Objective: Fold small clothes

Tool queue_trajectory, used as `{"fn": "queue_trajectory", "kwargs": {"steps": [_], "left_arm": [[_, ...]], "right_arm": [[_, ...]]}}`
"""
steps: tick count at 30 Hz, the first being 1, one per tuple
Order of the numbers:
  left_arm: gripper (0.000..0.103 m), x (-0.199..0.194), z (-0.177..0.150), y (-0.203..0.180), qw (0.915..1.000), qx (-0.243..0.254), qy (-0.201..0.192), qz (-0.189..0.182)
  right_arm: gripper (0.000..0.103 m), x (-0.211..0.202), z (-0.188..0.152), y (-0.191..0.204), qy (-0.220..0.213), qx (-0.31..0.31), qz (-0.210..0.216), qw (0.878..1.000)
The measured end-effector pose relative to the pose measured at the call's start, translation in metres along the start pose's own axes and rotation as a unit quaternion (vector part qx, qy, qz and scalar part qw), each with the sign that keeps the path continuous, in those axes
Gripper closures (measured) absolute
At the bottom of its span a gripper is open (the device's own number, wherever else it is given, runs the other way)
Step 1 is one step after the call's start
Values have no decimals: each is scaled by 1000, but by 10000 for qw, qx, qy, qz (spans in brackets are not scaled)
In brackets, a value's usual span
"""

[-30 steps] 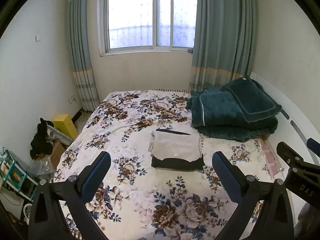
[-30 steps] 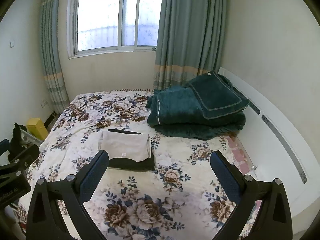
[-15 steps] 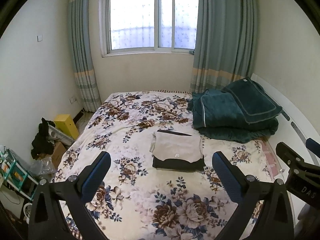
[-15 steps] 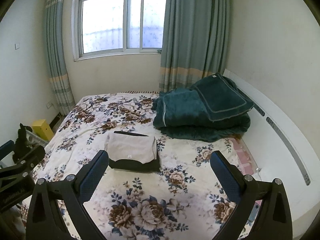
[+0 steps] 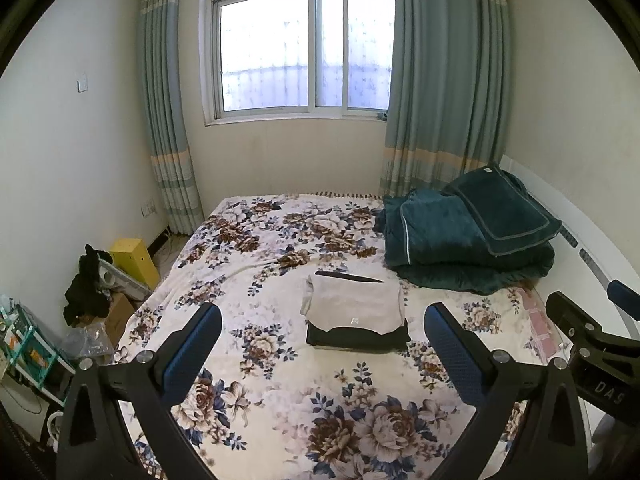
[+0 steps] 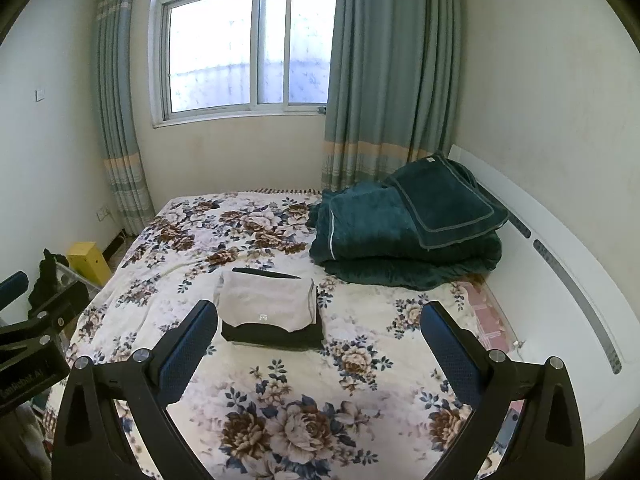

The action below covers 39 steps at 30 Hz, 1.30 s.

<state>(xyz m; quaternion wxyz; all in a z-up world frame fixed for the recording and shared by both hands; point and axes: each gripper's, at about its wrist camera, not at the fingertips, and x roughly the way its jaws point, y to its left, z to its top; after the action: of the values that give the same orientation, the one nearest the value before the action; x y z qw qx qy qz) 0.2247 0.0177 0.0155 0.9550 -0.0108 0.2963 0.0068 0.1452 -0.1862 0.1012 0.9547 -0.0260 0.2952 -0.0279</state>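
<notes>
A folded pale grey garment (image 5: 354,306) lies on top of a folded black garment (image 5: 358,337) in the middle of the floral bed (image 5: 256,280). The stack also shows in the right wrist view, grey garment (image 6: 266,300) over black garment (image 6: 272,334). My left gripper (image 5: 322,328) is open and empty, held above the bed's near part, short of the stack. My right gripper (image 6: 320,326) is open and empty, just right of the left one. The right gripper's body (image 5: 592,348) shows at the left wrist view's right edge, and the left gripper's body (image 6: 32,332) at the right wrist view's left edge.
Folded dark green blankets (image 5: 464,236) lie at the bed's far right against a white headboard (image 6: 560,264). A yellow box (image 5: 134,258), dark clothes (image 5: 86,284), cardboard boxes and a shelf (image 5: 24,356) stand on the floor left of the bed. A curtained window (image 5: 300,48) is behind.
Both grippers have tilted or risen slightly, so the bed and stack sit a little lower in view. The stack has not moved and both grippers stay open.
</notes>
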Motion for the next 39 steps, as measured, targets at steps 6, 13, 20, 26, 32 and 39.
{"fn": "queue_trajectory", "kwargs": {"steps": [6,13,20,26,32,39], "left_arm": [[0,-3,1,-1,10000,5,-31,14],[0,-5,2,0,10000,2,-60,13],[0,-6,2,1,10000,-2,-46,15],[0,-6,2,2,10000,-4,-41,25],[0,-7,1,6,10000,-10,-33,19],[0,-6,1,6,10000,-9,-28,6]], "right_arm": [[0,0,-1,1,-6,-7,-1,10000],[0,-4,3,0,-33,-13,21,10000],[0,-5,5,1,-41,-20,37,10000],[0,-5,4,1,-40,-18,29,10000],[0,-5,4,1,-45,-22,29,10000],[0,-7,8,2,-57,-17,26,10000]]}}
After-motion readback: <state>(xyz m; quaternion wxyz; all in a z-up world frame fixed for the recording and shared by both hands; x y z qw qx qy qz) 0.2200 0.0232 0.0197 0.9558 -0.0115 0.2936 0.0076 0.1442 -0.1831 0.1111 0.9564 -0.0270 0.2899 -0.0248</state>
